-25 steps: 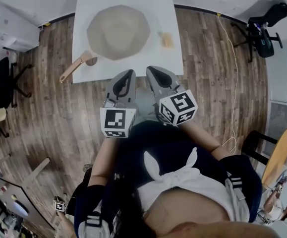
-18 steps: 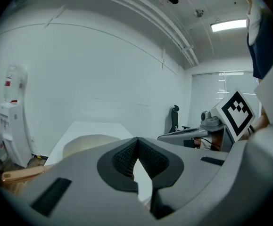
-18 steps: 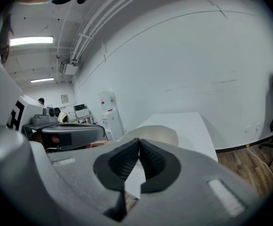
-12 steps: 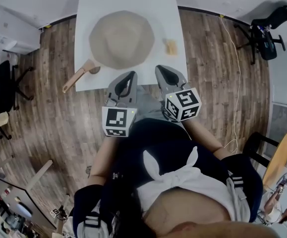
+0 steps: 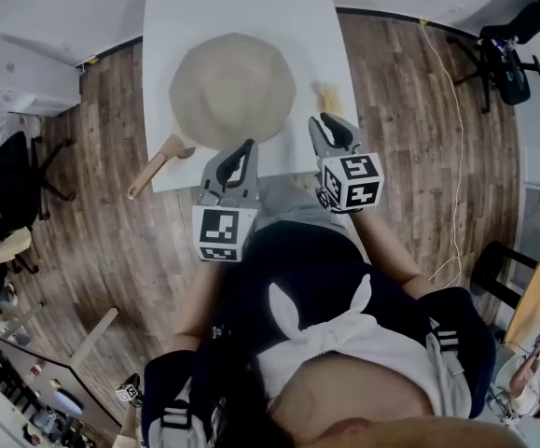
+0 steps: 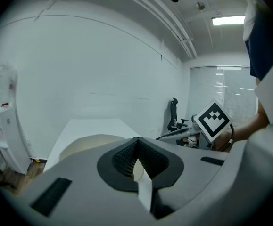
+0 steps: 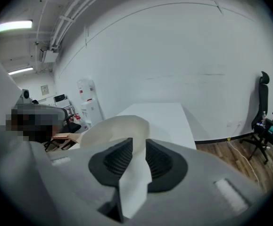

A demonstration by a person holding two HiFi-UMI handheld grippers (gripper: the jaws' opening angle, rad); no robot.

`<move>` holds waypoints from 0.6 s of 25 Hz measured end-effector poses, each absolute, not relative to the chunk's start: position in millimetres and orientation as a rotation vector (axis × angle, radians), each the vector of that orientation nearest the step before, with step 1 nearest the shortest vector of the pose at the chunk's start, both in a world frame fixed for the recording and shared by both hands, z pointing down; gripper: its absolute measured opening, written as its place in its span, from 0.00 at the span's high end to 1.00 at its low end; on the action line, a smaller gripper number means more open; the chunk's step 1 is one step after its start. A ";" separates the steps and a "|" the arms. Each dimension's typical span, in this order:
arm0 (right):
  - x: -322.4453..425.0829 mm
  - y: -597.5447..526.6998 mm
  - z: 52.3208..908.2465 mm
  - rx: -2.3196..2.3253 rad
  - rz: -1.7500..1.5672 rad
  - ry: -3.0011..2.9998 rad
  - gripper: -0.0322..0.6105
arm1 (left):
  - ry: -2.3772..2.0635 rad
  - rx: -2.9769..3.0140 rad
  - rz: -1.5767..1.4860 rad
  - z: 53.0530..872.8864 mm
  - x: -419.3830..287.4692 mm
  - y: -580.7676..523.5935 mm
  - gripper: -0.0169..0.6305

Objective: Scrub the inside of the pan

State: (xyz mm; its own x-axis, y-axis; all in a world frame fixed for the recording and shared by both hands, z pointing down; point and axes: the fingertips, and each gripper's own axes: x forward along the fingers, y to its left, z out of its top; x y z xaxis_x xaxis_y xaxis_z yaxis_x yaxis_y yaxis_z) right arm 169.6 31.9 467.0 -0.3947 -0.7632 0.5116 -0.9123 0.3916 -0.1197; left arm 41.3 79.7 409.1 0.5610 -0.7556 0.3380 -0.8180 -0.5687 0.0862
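A wide beige pan (image 5: 232, 90) with a wooden handle (image 5: 158, 166) sits on the white table (image 5: 232, 7). A small tan sponge (image 5: 328, 96) lies to its right. My left gripper (image 5: 242, 149) is shut and empty at the table's near edge, just below the pan's rim. My right gripper (image 5: 330, 124) hovers just short of the sponge; its jaws have just been opening, with nothing between them. In the left gripper view the shut gripper (image 6: 136, 154) faces the pan (image 6: 86, 142). In the right gripper view the parted gripper (image 7: 138, 152) points past the pan's rim (image 7: 117, 128).
Wooden floor surrounds the table. A black office chair (image 5: 512, 54) stands at the right and another (image 5: 13, 166) at the left. A cable (image 5: 447, 91) trails along the floor on the right. A white unit (image 5: 18, 73) stands by the left wall.
Both grippers have moved forward to the table's near edge. The right gripper went farther, toward the sponge, and its jaws have parted. The left gripper stays shut.
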 end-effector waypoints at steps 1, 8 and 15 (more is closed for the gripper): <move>175.0 26.5 471.2 1.462 0.548 -2.260 0.82 | -1.314 2.560 0.395 410.5 40.7 75.1 0.97; 201.0 1.6 525.4 1.459 0.640 -2.081 0.75 | -1.328 2.526 0.391 418.2 30.7 47.1 0.97; 225.8 -20.4 566.4 1.476 0.651 -1.936 0.74 | -1.347 2.475 0.402 432.3 19.3 35.9 0.97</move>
State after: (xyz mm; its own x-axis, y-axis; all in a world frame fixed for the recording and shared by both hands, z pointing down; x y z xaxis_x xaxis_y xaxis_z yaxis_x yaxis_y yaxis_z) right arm 225.8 -20.4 566.4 -0.1908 -0.6650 0.7220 -0.9662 0.2571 -0.0185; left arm 19.3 35.9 432.3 0.5224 -0.7642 0.3783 -0.8465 -0.5182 0.1222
